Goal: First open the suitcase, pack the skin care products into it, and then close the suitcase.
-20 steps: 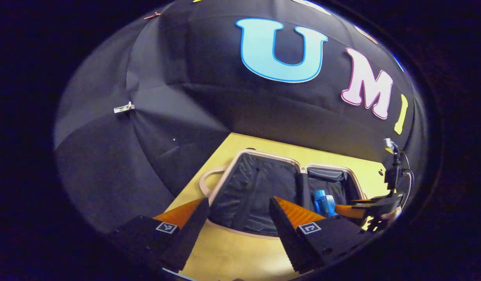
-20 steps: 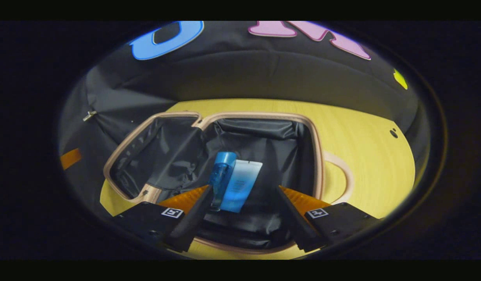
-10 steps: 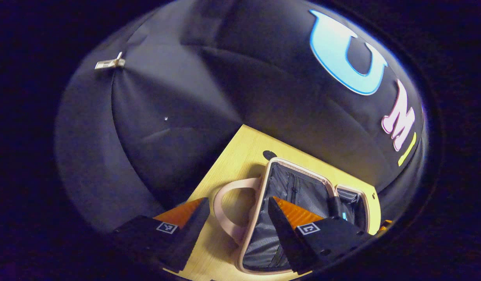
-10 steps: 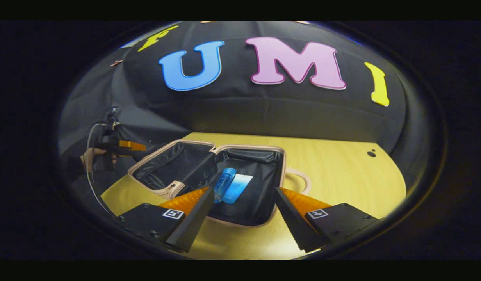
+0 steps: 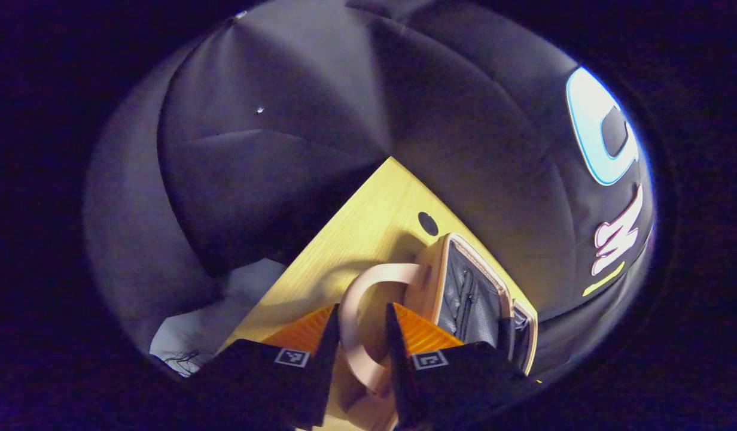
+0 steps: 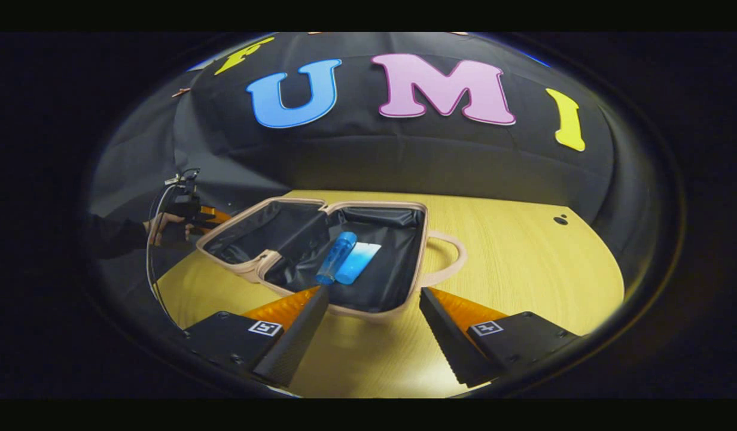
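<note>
The suitcase (image 6: 398, 257) was recorded lying open on the yellow table (image 6: 524, 263), both pink-rimmed halves spread flat with black lining exposed. Inside the half nearer the suitcase's right-hand handle (image 6: 449, 260), two skin care products were noted side by side and touching: a blue bottle (image 6: 337, 257) and a pale blue tube (image 6: 358, 262) just to its right. The other half of the suitcase was seen lined in black cloth. In the right gripper view, the right gripper (image 6: 373, 329) was held above the table just in front of the suitcase's near rim, its fingers spread wide with nothing between them. At the far left of the suitcase in that same view, the left gripper (image 6: 210, 214) was seen in a hand (image 6: 165, 227) with a dark sleeve, close to the rim of the left half. In the left gripper view, the left gripper (image 5: 361, 353) was pointed at the pink loop handle (image 5: 368, 317) on that side of the suitcase, the fingers drawn in to a narrow gap with the handle's strap lying between them; whether the fingers were actually pressing on the strap could not be told, as this part was dark and distorted. A small dark hole (image 5: 428, 223) in the table was noted just beyond the suitcase's corner.
</note>
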Motion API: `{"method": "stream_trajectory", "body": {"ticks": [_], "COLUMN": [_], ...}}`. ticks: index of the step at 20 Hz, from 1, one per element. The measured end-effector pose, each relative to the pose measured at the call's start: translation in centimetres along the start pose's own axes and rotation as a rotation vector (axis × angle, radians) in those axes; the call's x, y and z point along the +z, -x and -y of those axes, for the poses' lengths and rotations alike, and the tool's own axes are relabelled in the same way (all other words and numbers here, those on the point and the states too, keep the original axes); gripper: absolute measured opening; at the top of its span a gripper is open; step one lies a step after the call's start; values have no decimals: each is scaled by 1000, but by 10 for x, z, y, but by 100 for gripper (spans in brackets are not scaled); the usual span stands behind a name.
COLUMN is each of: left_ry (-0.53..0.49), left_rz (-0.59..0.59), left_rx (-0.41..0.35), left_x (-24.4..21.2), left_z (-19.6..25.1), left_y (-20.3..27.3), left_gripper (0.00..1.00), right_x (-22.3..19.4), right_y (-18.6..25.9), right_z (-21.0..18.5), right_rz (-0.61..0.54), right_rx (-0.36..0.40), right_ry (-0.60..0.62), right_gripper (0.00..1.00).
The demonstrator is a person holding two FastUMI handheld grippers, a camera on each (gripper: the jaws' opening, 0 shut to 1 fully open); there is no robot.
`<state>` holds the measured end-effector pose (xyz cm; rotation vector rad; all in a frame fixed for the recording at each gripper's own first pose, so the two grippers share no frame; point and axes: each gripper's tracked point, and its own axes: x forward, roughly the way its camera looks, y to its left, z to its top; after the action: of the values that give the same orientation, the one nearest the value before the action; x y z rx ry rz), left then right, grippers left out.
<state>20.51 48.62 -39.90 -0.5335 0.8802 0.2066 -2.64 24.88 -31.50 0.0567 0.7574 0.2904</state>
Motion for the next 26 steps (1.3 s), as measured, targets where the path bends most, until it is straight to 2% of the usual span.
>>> {"method": "stream_trajectory", "body": {"ticks": [2, 3, 6, 9, 11, 14, 17, 18, 19, 20, 21, 22, 25, 26], "left_ry": [-11, -16, -116, -256, -316, -371, -467, -496, -511, -518, -521, -514, -486, -479], "left_rz": [21, 33, 88, 160, 230, 308, 329, 336, 330, 319, 312, 292, 227, 206], "left_rx": [11, 6, 18, 16, -30, -153, -236, -264, -296, -304, -305, -309, -324, -311], "left_x": [7, 11, 23, 44, 62, 63, 28, 7, -34, -57, -79, -107, -178, -196], "left_z": [6, 11, 31, 74, 122, 214, 301, 341, 398, 425, 445, 464, 504, 507], "left_y": [5, 10, 36, 90, 134, 188, 216, 222, 226, 224, 217, 204, 162, 148], "left_gripper": [20, 16, 10, 7, 7, 7, 7, 6, 7, 6, 6, 6, 7, 7], "right_x": [-1, 1, 10, 21, 28, 29, 44, 54, 67, 75, 78, 83, 87, 89], "right_y": [2, 3, 8, 14, 19, 26, 37, 43, 52, 58, 63, 68, 76, 81], "right_z": [2, 5, 17, 34, 45, 66, 86, 99, 115, 128, 138, 150, 181, 192], "right_rz": [-1, 3, 25, 45, 66, 65, 89, 111, 139, 154, 159, 167, 170, 177], "right_rx": [2, 0, -8, -23, -35, -49, -53, -60, -60, -60, -58, -55, -46, -46], "right_ry": [6, 9, 9, 7, 12, 13, -5, -4, 4, 14, 21, 28, 12, -4], "right_gripper": [98, 98, 98, 98, 98, 97, 97, 97, 97, 97, 88, 97, 97, 89]}}
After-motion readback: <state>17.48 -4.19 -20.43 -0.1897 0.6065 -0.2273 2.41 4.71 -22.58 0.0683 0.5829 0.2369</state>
